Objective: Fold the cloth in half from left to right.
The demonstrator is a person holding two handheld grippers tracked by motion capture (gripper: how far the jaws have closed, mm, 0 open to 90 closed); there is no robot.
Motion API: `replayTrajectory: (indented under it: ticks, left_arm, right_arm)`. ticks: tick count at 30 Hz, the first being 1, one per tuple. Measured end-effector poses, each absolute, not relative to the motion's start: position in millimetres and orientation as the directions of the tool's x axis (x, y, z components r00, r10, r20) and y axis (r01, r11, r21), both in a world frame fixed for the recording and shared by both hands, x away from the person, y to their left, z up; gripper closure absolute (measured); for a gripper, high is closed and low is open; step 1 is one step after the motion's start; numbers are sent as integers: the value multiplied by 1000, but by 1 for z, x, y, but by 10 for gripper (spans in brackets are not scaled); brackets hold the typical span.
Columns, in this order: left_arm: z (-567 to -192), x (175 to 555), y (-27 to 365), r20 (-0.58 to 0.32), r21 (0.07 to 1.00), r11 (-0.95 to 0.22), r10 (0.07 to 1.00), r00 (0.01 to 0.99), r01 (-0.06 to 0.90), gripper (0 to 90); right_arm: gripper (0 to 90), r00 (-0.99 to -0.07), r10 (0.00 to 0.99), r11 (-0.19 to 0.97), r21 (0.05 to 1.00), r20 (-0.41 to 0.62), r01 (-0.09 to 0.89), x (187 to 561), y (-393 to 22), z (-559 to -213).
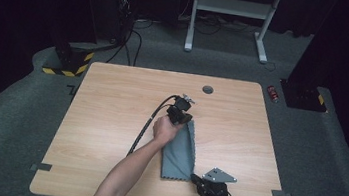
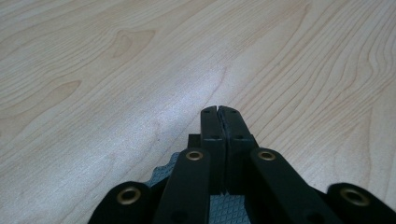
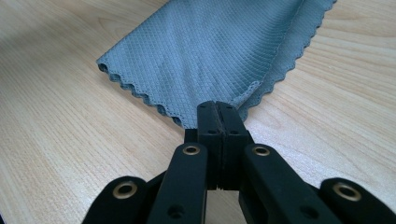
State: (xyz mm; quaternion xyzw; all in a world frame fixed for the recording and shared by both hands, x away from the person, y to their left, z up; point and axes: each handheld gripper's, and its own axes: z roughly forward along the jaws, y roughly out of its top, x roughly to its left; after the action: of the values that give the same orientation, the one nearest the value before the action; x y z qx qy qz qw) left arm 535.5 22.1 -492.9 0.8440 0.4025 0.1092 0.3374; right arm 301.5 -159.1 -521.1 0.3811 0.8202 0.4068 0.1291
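A grey cloth (image 1: 179, 154) with scalloped edges lies folded into a long strip on the wooden table (image 1: 109, 120), right of centre. My left gripper (image 1: 183, 116) sits at the cloth's far end. In the left gripper view that gripper (image 2: 218, 112) has its jaws pressed together, and the cloth (image 2: 164, 171) runs back underneath them. My right gripper (image 1: 194, 177) is at the cloth's near right corner. In the right gripper view it (image 3: 217, 108) is shut on the cloth's (image 3: 210, 51) edge, and the folded layers spread away in front of it.
A round grommet hole (image 1: 208, 89) is in the table's far middle. The left gripper's cable (image 1: 146, 125) trails across the table. On the floor beyond are a red can (image 1: 273, 93), a white desk frame (image 1: 229, 6) and a yellow-black striped base (image 1: 68, 62).
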Motion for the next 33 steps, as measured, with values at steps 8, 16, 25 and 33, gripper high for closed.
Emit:
replayTrajectory:
  ticks: [8,16,25,33]
  left_arm:
    - [-488,536,26,-85,681,-401,788,610,613,613]
    - [-465,518,55,-89,733,-352,799,595,583,464]
    - [-479,453,94,-113,733,-351,782,613,583,441]
    - [-498,420,98,-82,714,-393,775,627,579,440]
  right_arm:
    - [808,-656,749,377,753,94,539,305,-162,-519]
    - [776,-642,765,368,776,61,512,317,-170,-503]
    - [770,-682,732,449,745,10,493,354,-142,-501]
    - [764,-704,710,501,715,-17,488,376,-128,-506]
